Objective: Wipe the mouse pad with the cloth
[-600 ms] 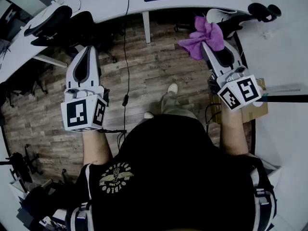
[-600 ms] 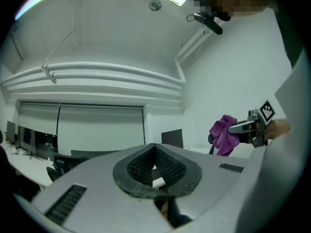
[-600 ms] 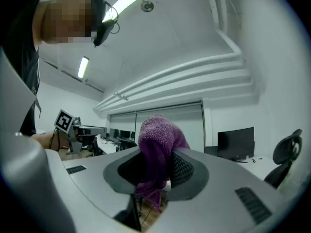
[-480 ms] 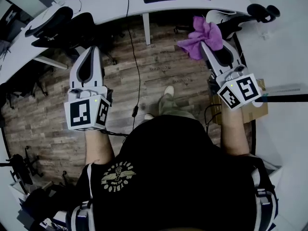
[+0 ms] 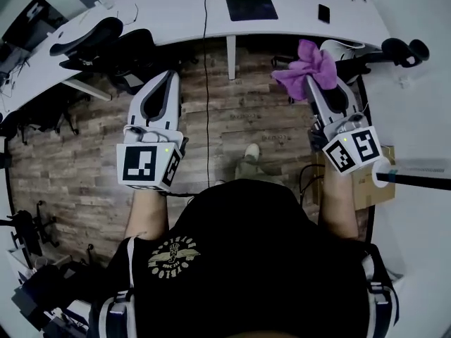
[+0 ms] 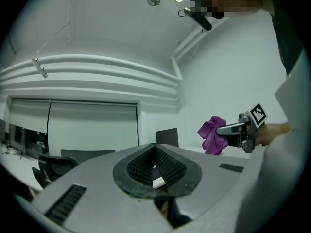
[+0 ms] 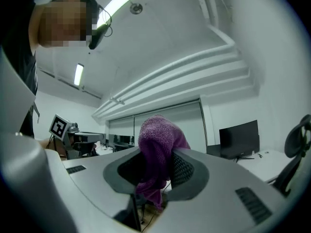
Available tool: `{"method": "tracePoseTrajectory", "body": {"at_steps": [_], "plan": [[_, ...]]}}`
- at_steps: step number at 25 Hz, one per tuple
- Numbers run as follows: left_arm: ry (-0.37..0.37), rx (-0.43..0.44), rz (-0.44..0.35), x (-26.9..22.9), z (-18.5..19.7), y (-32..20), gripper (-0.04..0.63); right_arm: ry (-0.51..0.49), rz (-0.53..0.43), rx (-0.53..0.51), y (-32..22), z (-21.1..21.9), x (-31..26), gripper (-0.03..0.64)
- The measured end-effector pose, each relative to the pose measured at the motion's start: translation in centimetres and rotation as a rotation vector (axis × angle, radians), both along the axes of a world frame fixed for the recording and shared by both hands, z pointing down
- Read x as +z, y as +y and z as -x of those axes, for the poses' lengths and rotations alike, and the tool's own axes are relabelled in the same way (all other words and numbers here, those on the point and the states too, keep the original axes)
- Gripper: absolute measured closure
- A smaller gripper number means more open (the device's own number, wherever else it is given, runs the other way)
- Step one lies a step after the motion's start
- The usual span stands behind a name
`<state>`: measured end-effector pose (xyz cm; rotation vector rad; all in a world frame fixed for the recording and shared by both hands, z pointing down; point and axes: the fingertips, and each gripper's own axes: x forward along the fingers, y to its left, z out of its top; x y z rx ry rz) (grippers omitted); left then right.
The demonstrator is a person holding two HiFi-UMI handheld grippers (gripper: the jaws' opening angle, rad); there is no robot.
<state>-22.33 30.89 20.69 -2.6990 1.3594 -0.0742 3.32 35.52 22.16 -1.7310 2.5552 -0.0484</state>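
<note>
While the right gripper (image 5: 311, 78) clamps one purple cloth (image 5: 307, 63) above the plank floor (image 5: 84, 143), the left gripper (image 5: 169, 74) sits closed and empty. One dark mouse pad (image 5: 251, 8) lies on the curved white desk (image 5: 180, 13), well apart from both.

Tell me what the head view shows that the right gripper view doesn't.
Only the head view shows the dark mouse pad lying on the white desk, and the wood floor below. Only the right gripper view shows the ceiling light and a monitor. Both show the purple cloth clamped in the right gripper, and the left gripper off to its side.
</note>
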Motion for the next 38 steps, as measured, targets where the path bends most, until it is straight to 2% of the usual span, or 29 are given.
{"method": "tracePoseTrajectory", "body": {"at_steps": [6,12,17,23,28,38], "plan": [[0.004,-0.046,0.061,2.2,-0.1,-4.7,0.593,-0.014,0.045,-0.018,-4.7,-1.2,2.0,0.505],[0.021,-0.110,0.051,2.0,-0.2,-9.1,0.594,-0.011,0.048,-0.046,-8.1,-2.8,1.8,0.505],[0.020,-0.153,0.034,0.8,-1.7,-11.6,0.593,-0.026,0.027,-0.045,-10.1,-6.3,0.7,0.505],[0.048,-0.176,-0.015,-1.1,-5.4,-13.4,0.593,-0.045,-0.003,-0.055,-12.1,-10.6,-0.3,0.505],[0.030,-0.169,-0.019,-1.1,-8.7,-14.3,0.594,-0.069,0.002,-0.059,-13.8,-13.8,0.2,0.505],[-0.008,-0.182,0.003,-0.3,-10.3,-15.4,0.593,-0.105,0.019,-0.078,-15.3,-15.1,1.6,0.505]]}}
